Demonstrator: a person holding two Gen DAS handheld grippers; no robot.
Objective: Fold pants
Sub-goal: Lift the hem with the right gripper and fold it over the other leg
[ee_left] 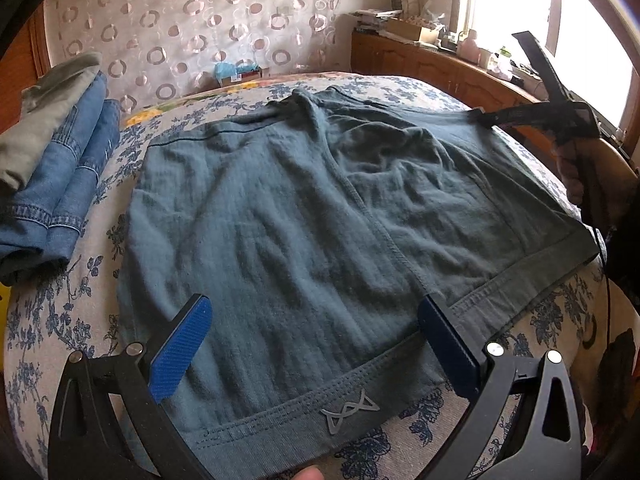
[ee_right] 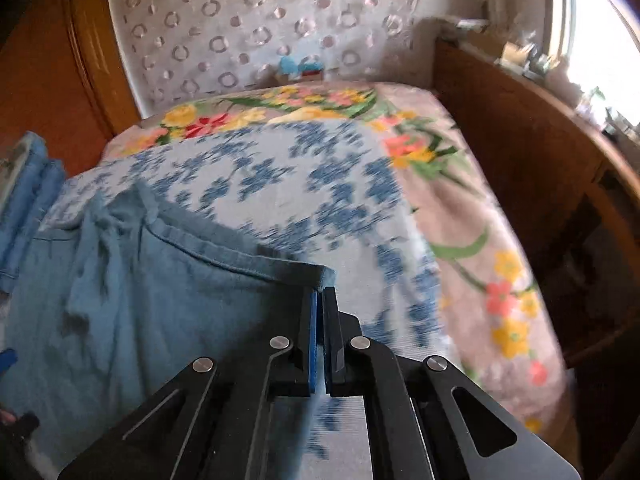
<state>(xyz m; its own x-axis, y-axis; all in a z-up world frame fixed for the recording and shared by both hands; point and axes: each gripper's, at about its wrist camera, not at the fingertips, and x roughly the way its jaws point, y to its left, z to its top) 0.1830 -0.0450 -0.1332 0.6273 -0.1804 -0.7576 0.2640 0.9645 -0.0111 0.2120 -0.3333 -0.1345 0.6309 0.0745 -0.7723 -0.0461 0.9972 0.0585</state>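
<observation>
Pants, teal and spread flat on the floral bedspread, are at the first grasp of the fold. Your right gripper is clamped on their far right corner, hem pinched between its fingers. Your left gripper stands wide apart astride the near waistband, pads clear of the cloth. Next, I judge, you close the left on that band beneath it, then carry both corners across together. Beyond your left lies the folded jeans stack.
</observation>
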